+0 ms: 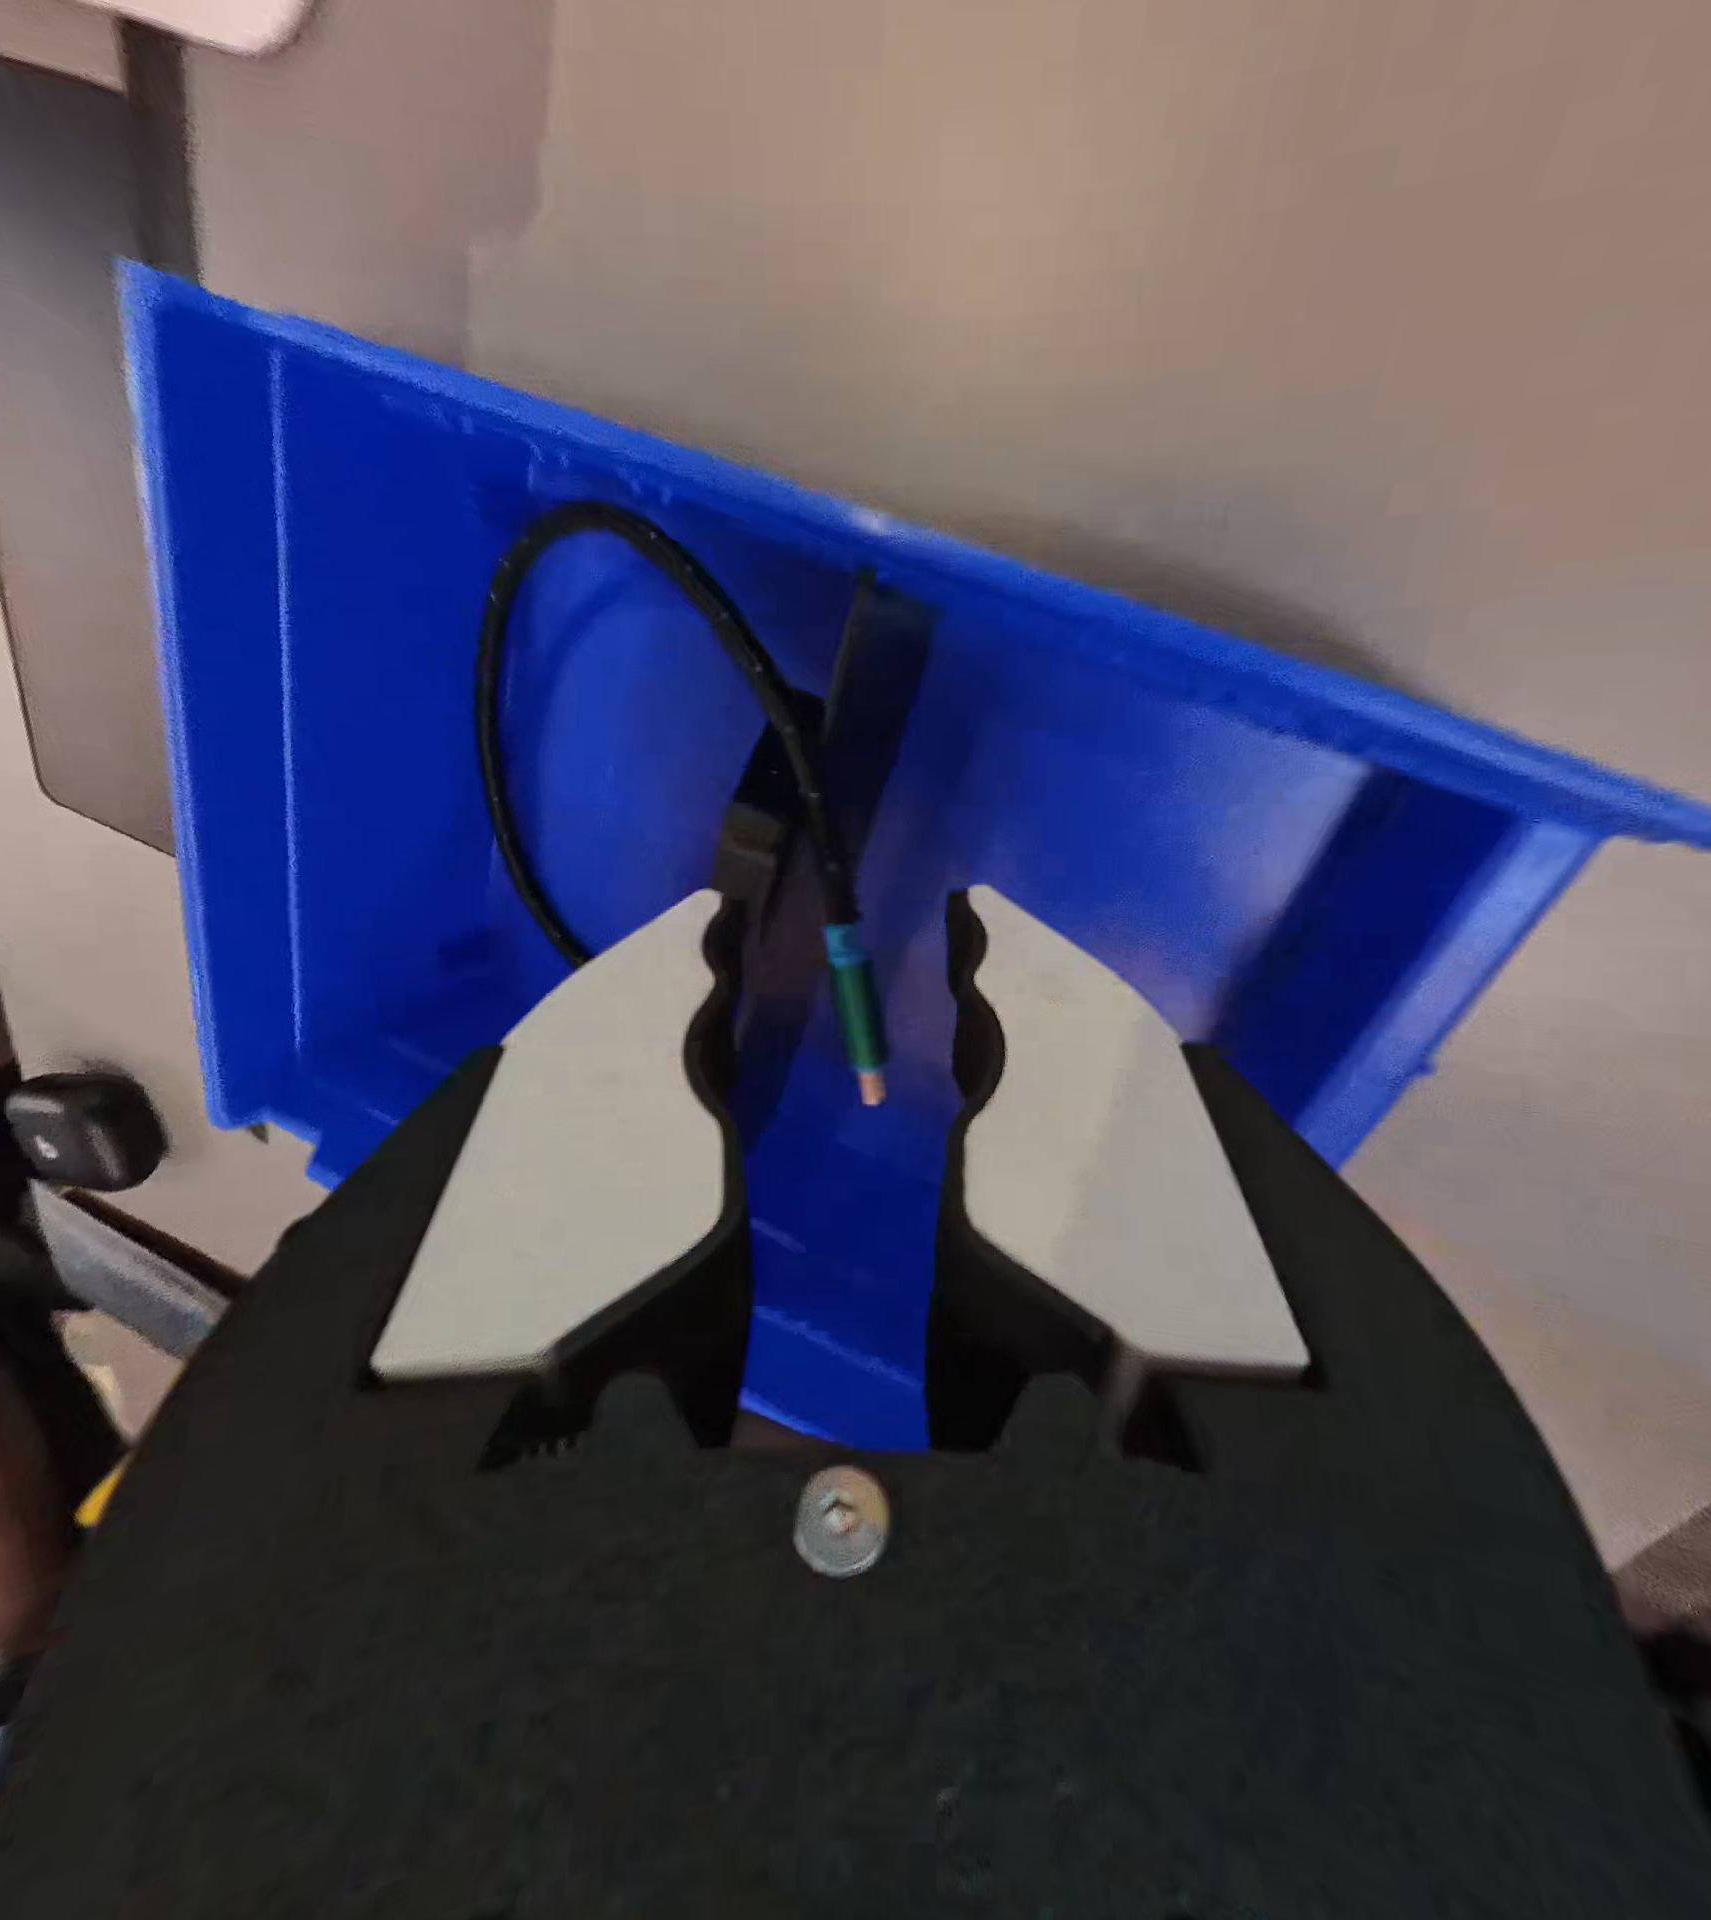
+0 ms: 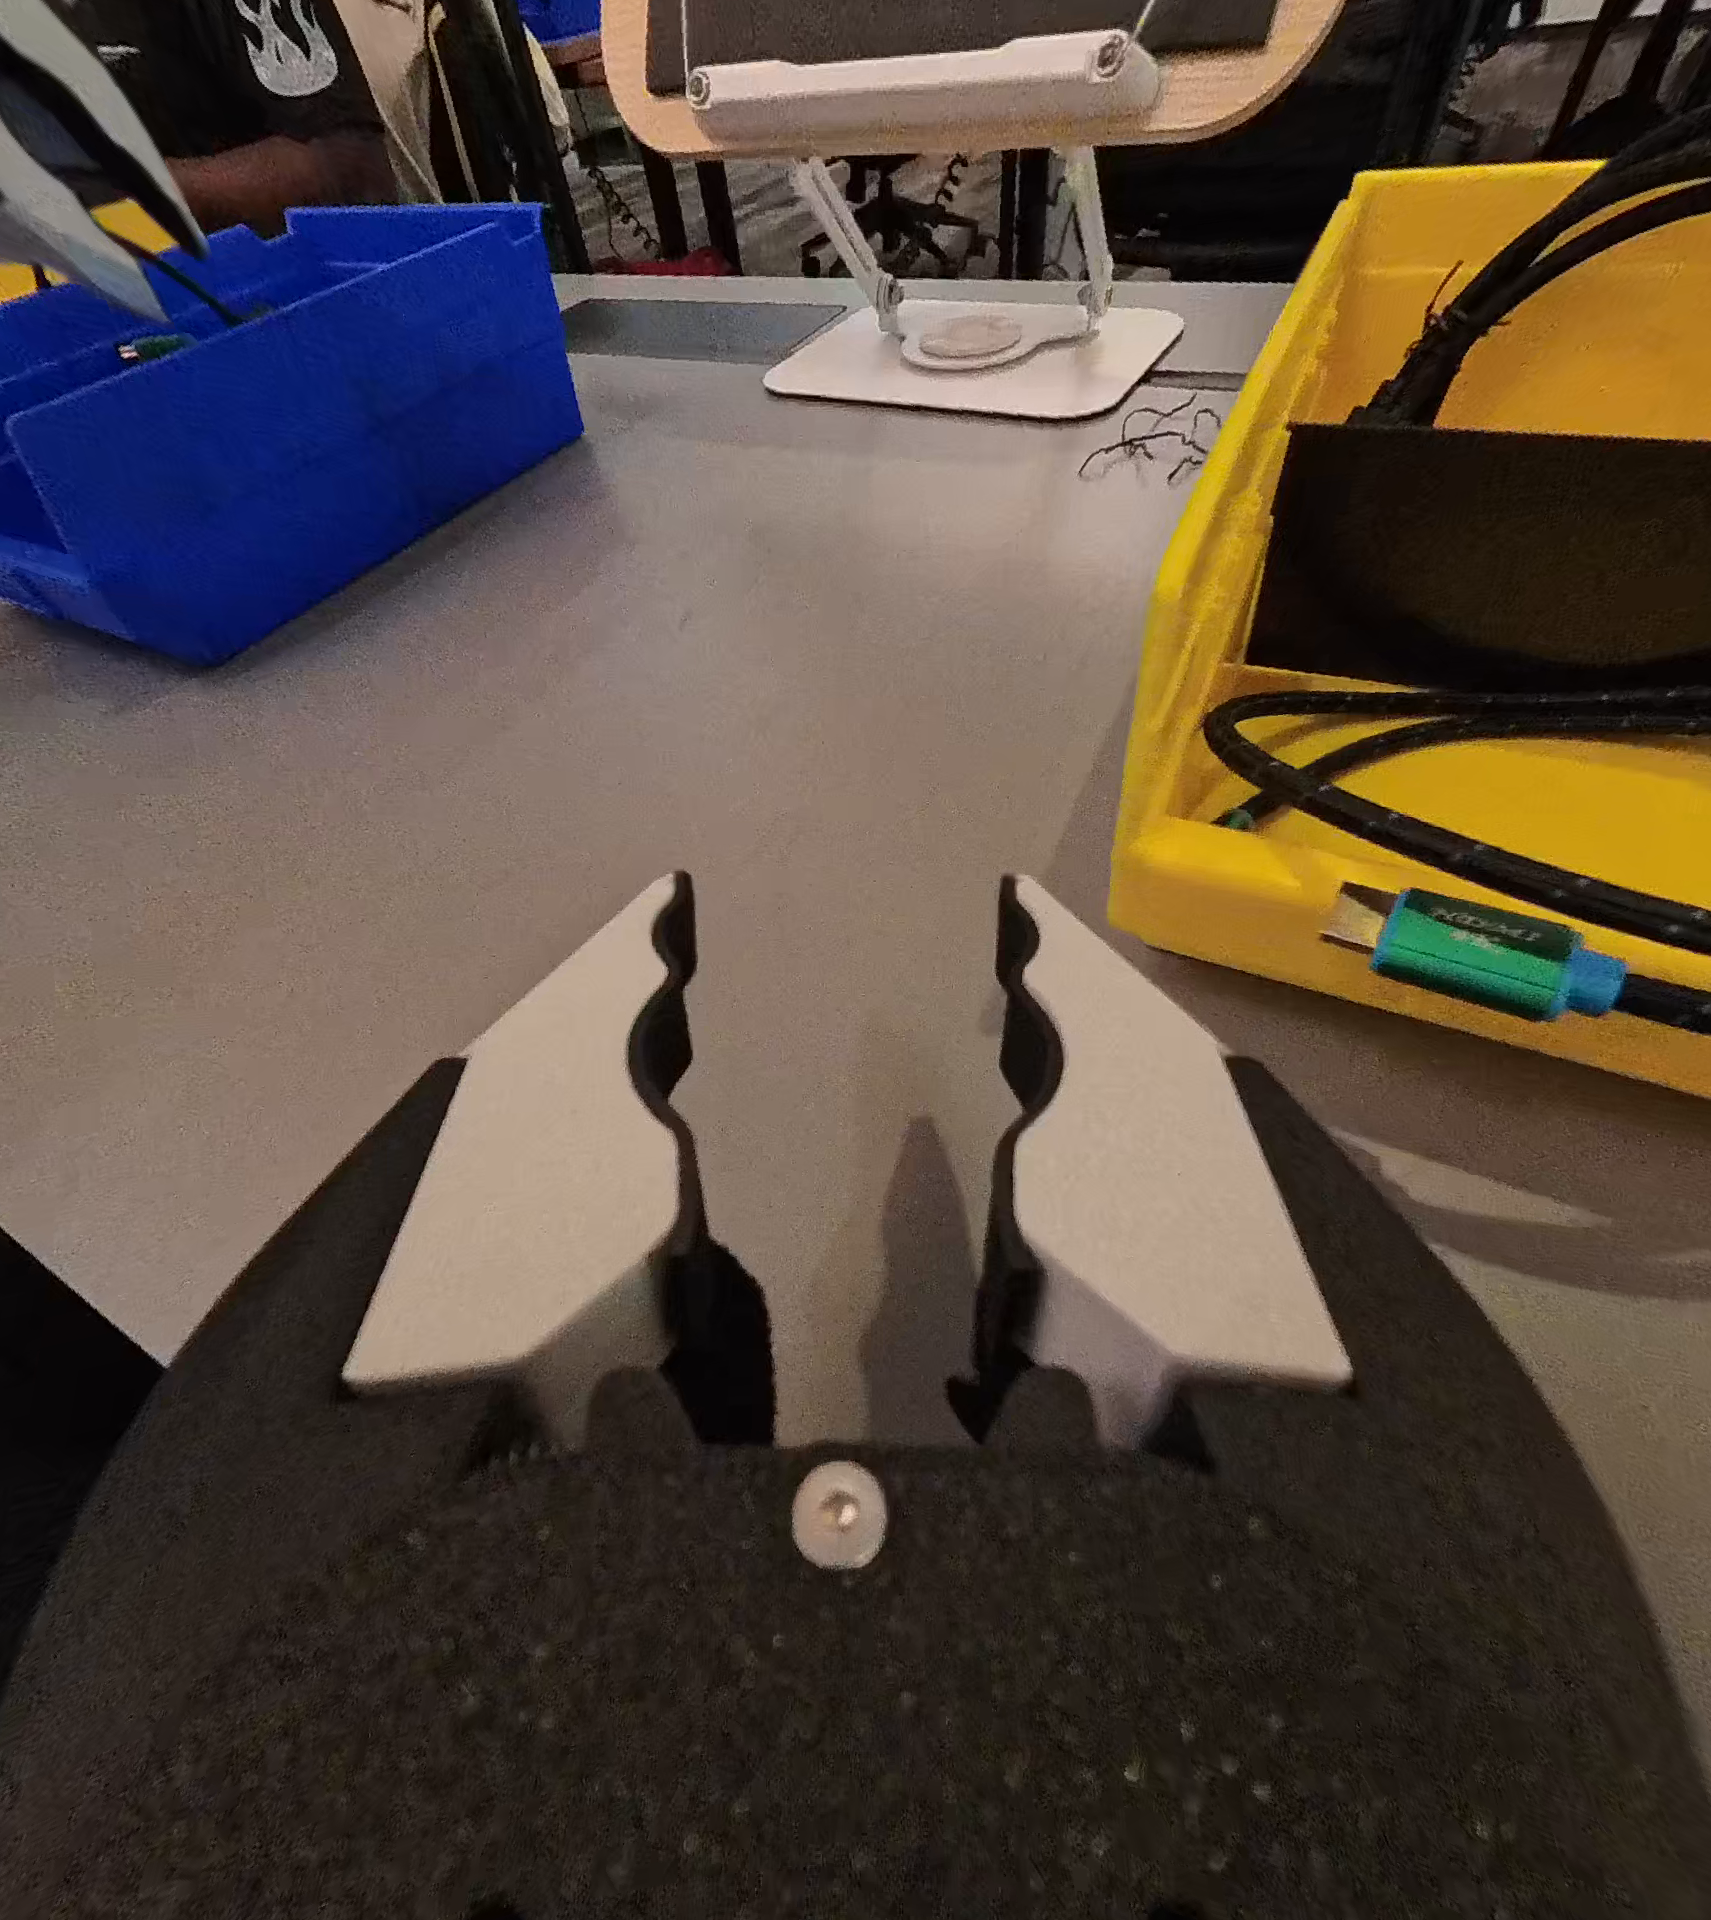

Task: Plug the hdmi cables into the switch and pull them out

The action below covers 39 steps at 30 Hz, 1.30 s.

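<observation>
A blue bin (image 1: 1090, 748) holds a looped black braided cable (image 1: 498, 707) with a green plug (image 1: 853, 1013) whose metal tip points toward me. A dark flat device (image 1: 877, 655) stands on edge behind the plug. My left gripper (image 1: 840, 902) is open and empty, hovering over the bin just short of the plug. My right gripper (image 2: 846, 883) is open and empty over the grey table (image 2: 778, 644). To its right, a yellow bin (image 2: 1235, 904) holds black braided HDMI cables (image 2: 1453, 842), one with a green plug (image 2: 1474, 948) on the front rim.
In the right wrist view the blue bin (image 2: 290, 478) sits far left, with the left gripper (image 2: 173, 278) above it. A white stand (image 2: 976, 358) is at the table's back edge. A black box (image 2: 1537, 540) stands in the yellow bin. A person stands behind the table. One gripper's finger ends stand about 45 centimetres off the other's.
</observation>
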Tool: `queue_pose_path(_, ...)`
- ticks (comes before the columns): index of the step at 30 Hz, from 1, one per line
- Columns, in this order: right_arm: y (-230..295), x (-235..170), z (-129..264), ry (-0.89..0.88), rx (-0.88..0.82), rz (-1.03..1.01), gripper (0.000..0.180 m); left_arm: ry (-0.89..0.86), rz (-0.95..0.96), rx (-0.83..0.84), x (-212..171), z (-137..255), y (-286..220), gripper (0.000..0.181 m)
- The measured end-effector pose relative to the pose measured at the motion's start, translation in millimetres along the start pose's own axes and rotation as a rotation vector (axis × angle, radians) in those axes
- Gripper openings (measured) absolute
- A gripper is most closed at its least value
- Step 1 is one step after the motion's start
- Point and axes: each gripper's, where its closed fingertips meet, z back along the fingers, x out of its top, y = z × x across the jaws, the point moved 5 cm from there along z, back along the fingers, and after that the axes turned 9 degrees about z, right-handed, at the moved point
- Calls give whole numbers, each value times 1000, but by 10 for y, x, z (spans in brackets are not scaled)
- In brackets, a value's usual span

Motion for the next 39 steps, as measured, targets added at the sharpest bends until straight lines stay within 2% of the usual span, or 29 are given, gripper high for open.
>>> queue_pose_path(5, -24, -51, 70, 4, -3, -17, 57, 97, -68, -34, 24, -224, 170, 32)
queue_pose_path(7, -26, -71, 87, 7, 1, -17, 56, 114, -87, -69, 41, -244, 188, 36)
queue_pose_path(11, -24, -111, 97, 26, 11, -12, 54, 155, -89, -167, 26, -264, 190, 27)
queue_pose_path(16, -9, -119, 92, 28, 27, -15, 52, 166, -44, -263, 18, -246, 248, 27)
queue_pose_path(25, -19, -151, 83, 45, 29, -18, 51, 155, -56, -230, 26, -357, 310, 27)
queue_pose_path(27, -17, -155, 76, 47, 31, -16, 51, 141, -88, -232, 45, -404, 261, 21)
queue_pose_path(32, -5, -171, 65, 58, 38, -12, 50, 112, -155, -114, 84, -420, 302, 18)
queue_pose_path(39, 12, -168, 77, 58, 43, -3, 48, 68, -46, -111, -78, -207, 447, 16)
